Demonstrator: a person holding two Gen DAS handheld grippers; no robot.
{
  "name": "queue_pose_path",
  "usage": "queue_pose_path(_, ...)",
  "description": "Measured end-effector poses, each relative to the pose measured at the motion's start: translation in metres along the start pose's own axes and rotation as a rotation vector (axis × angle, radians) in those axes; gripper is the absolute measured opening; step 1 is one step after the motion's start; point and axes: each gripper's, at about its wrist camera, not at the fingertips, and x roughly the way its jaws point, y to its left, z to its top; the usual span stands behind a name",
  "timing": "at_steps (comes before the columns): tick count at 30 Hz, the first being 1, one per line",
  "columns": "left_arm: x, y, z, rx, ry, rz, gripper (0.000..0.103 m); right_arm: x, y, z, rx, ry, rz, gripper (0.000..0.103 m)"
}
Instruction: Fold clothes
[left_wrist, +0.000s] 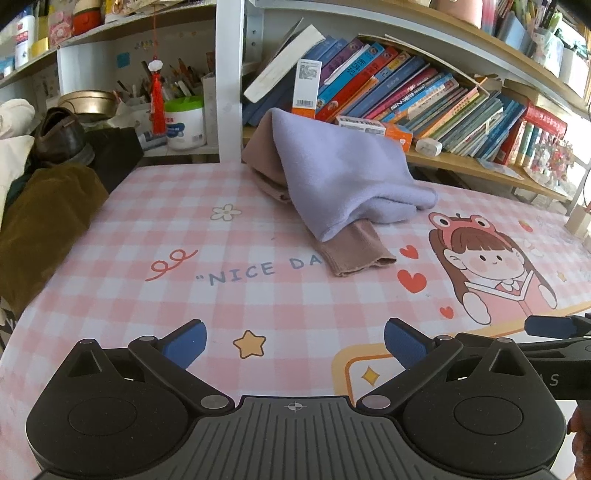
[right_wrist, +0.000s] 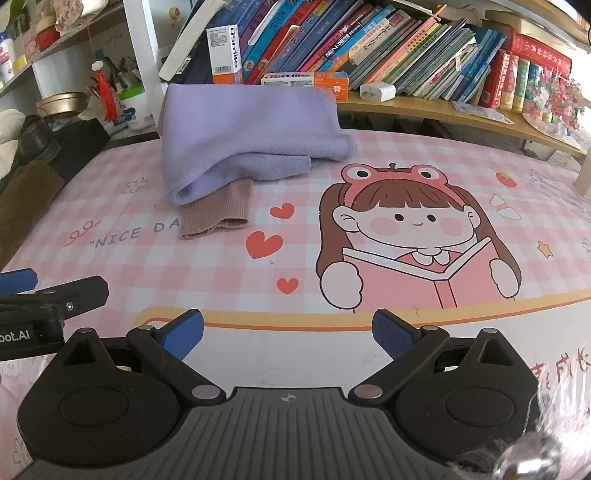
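white charger (right_wrist: 377, 91) clearest from right wrist

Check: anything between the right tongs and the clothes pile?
Nothing. The right wrist view shows only bare printed tablecloth between the open right tongs and the lilac and brown clothes.
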Motion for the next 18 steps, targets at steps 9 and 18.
queue_pose_path(9, -0.012, -0.030, -0.005, -0.017, -0.050, 0.127, 0.103, -0.002, -0.031, -0.001, -0.010, 0.006, 0.074, 0.099)
queue_pose_path(18, -0.008, -0.067, 0.004, 0.041, -0.103, 0.241, 0.103, -0.008, -0.093, 0.001, 0.083, -0.033, 0.177, 0.099)
